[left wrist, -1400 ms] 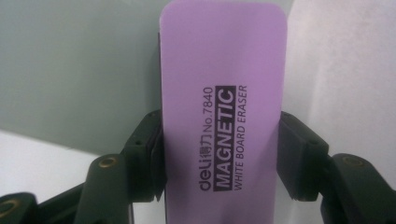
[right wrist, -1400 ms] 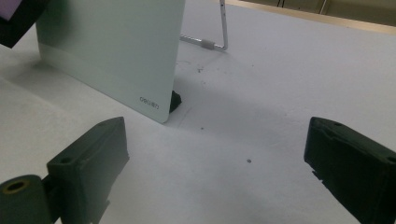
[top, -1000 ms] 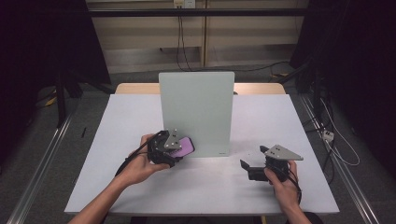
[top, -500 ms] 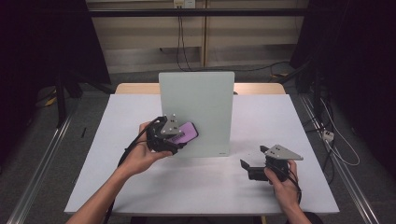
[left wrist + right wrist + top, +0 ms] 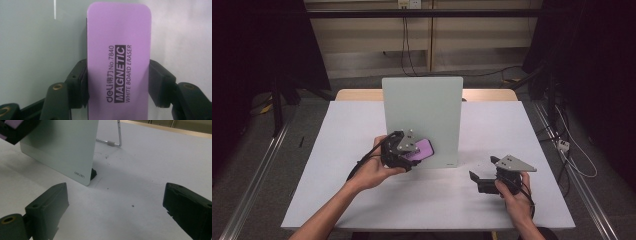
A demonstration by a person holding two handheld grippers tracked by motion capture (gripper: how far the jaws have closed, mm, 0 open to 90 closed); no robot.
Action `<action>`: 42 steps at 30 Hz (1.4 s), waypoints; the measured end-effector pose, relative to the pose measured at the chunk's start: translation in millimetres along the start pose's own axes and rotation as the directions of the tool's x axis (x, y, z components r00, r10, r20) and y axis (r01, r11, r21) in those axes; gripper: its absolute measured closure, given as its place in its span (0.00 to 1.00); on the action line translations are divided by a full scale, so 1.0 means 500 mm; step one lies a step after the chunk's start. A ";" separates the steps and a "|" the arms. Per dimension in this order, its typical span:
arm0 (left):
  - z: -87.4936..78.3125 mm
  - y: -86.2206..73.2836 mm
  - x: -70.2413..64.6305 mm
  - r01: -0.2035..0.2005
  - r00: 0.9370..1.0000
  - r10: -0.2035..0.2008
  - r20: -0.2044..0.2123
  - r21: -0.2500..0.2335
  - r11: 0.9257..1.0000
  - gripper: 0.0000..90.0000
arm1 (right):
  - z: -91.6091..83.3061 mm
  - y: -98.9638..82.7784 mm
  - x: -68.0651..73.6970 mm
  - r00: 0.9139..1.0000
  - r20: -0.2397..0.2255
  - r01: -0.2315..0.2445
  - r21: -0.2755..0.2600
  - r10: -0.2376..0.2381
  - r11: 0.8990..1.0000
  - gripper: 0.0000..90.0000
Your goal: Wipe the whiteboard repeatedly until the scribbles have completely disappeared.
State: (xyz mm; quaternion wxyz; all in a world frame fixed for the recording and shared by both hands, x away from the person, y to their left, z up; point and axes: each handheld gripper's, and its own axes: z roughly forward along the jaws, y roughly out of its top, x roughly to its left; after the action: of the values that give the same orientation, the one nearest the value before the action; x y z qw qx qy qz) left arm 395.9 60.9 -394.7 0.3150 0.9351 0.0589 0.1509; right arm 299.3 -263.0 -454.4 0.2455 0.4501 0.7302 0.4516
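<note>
A purple magnetic whiteboard eraser is clamped between the jaws of my left gripper, which is shut on it. The eraser is held in front of the lower left part of a pale green whiteboard that stands upright on the table. In the left gripper view the board is close behind the eraser. My right gripper rests low at the right front of the table, jaws open with nothing between them. In the right gripper view the whiteboard stands to the upper left, with its metal stand behind.
The white table has bare room on both sides of the board and along the front. Rails and cables run on the floor at left and right. A black foot props the board's near corner.
My left gripper has lifted slightly and moved right with the eraser, closer to the board's face. The right gripper has stayed put.
</note>
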 end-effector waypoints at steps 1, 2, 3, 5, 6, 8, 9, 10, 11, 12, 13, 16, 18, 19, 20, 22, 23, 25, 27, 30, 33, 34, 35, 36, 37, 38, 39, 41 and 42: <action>0.003 -0.001 -0.005 -0.003 1.000 0.003 -0.007 0.004 1.000 0.45 | 0.000 0.000 0.000 1.000 0.000 0.000 0.000 0.000 1.000 0.07; 0.006 -0.002 -0.006 -0.004 1.000 0.004 -0.003 0.009 1.000 0.45 | -0.001 0.000 -0.001 1.000 -0.001 -0.001 0.000 0.001 1.000 0.07; 0.007 -0.004 -0.006 -0.003 1.000 0.002 0.019 0.016 1.000 0.45 | -0.001 0.000 0.000 1.000 -0.001 -0.004 -0.001 0.004 1.000 0.07; 0.016 -0.013 -0.010 0.008 0.999 -0.008 0.037 0.021 1.000 0.46 | -0.001 -0.001 -0.001 1.000 -0.001 -0.001 -0.001 0.001 1.000 0.07; 0.021 -0.018 -0.013 0.006 0.999 -0.008 0.053 0.033 0.999 0.46 | -0.001 -0.001 -0.001 1.000 0.000 -0.001 -0.001 0.001 1.000 0.07; 0.032 -0.025 -0.021 -0.017 0.997 0.013 0.070 0.062 0.998 0.46 | -0.001 0.000 -0.001 1.000 0.001 -0.001 0.002 0.001 1.000 0.07; 0.035 -0.028 -0.025 -0.018 0.998 0.014 0.069 0.064 0.998 0.46 | 0.000 -0.001 0.000 1.000 0.003 -0.004 0.004 0.004 1.000 0.07; 0.034 -0.028 -0.025 -0.018 0.998 0.014 0.067 0.065 0.998 0.46 | 0.000 -0.001 0.000 1.000 0.002 -0.004 0.007 0.004 1.000 0.07; 0.033 -0.028 -0.024 -0.015 0.998 0.011 0.066 0.065 0.998 0.46 | -0.001 0.000 0.000 1.000 0.001 -0.004 0.004 0.004 1.000 0.07; 0.029 -0.029 -0.022 -0.005 0.998 0.001 0.062 0.061 0.998 0.46 | -0.001 0.000 0.000 1.000 0.000 -0.002 0.002 0.002 1.000 0.07; 0.024 -0.030 -0.019 -0.001 0.998 -0.002 0.058 0.056 0.998 0.46 | -0.001 0.000 0.000 1.000 0.000 0.000 0.002 0.000 1.000 0.07; -0.003 -0.037 -0.001 0.020 0.999 -0.021 0.038 0.036 0.999 0.46 | -0.002 0.000 -0.001 1.000 -0.001 -0.004 0.000 0.004 1.000 0.07; -0.028 -0.043 0.015 0.047 0.999 -0.047 0.010 0.009 0.999 0.46 | -0.002 0.000 -0.002 1.000 0.000 -0.008 0.002 0.008 1.000 0.07; -0.040 -0.046 0.022 0.062 0.998 -0.062 -0.011 -0.007 0.998 0.46 | -0.002 -0.001 -0.002 1.000 0.001 -0.011 0.002 0.011 1.000 0.07; -0.053 -0.048 0.031 0.072 0.997 -0.072 -0.022 -0.018 0.997 0.46 | -0.002 -0.001 -0.002 1.000 0.002 -0.012 0.002 0.012 1.000 0.07; -0.074 -0.052 0.045 0.093 0.995 -0.095 -0.042 -0.054 0.994 0.46 | -0.003 0.000 0.000 1.000 0.002 -0.014 0.000 0.014 1.000 0.07; -0.082 -0.054 0.051 0.100 0.994 -0.103 -0.043 -0.061 0.993 0.46 | -0.003 0.000 0.000 1.000 0.004 -0.013 0.000 0.013 1.000 0.07; -0.090 -0.058 0.059 0.116 0.992 -0.119 -0.038 -0.083 0.990 0.46 | -0.002 0.000 0.000 1.000 0.007 -0.014 0.003 0.014 1.000 0.07; -0.097 -0.060 0.062 0.118 0.991 -0.122 -0.045 -0.085 0.989 0.46 | -0.002 0.000 0.000 1.000 0.009 -0.014 0.003 0.014 1.000 0.07; -0.107 -0.061 0.066 0.135 0.989 -0.140 -0.043 -0.105 0.985 0.46 | -0.001 -0.001 -0.001 1.000 0.007 -0.016 0.006 0.016 1.000 0.07; -0.112 -0.061 0.063 0.131 0.990 -0.135 -0.036 -0.101 0.986 0.46 | -0.003 -0.002 0.000 1.000 0.005 -0.012 0.005 0.012 1.000 0.07; -0.112 -0.059 0.061 0.126 0.991 -0.130 -0.041 -0.094 0.988 0.46 | -0.004 -0.002 0.000 1.000 0.003 -0.010 0.003 0.010 1.000 0.07; -0.113 -0.059 0.060 0.125 0.991 -0.129 -0.035 -0.097 0.987 0.46 | -0.005 -0.002 0.000 1.000 0.000 -0.008 0.004 0.008 1.000 0.07; -0.114 -0.057 0.058 0.124 0.991 -0.128 -0.034 -0.096 0.988 0.46 | -0.006 -0.002 0.000 1.000 0.000 -0.009 0.002 0.009 1.000 0.07; -0.115 -0.056 0.057 0.124 0.991 -0.128 -0.032 -0.094 0.988 0.46 | -0.007 -0.003 0.001 1.000 0.000 -0.007 0.000 0.007 1.000 0.07; -0.115 -0.055 0.054 0.129 0.991 -0.132 -0.023 -0.092 0.987 0.46 | -0.008 -0.003 0.000 1.000 -0.001 -0.003 0.000 0.003 1.000 0.07; -0.113 -0.054 0.052 0.124 0.992 -0.126 -0.016 -0.090 0.988 0.45 | -0.009 -0.003 0.000 1.000 0.000 -0.004 -0.001 0.004 1.000 0.07; -0.112 -0.051 0.045 0.126 0.992 -0.126 0.003 -0.082 0.989 0.45 | -0.010 -0.003 -0.001 1.000 -0.002 -0.007 -0.002 0.007 1.000 0.07; -0.111 -0.050 0.043 0.123 0.992 -0.123 0.015 -0.081 0.989 0.45 | -0.010 -0.003 -0.001 1.000 -0.002 -0.005 -0.003 0.005 1.000 0.07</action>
State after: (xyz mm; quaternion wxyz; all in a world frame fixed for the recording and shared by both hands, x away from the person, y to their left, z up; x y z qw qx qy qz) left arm 398.4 116.7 -362.8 0.3620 0.9168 0.1087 0.1287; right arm 295.0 -266.1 -453.5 0.2443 0.4508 0.7287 0.4539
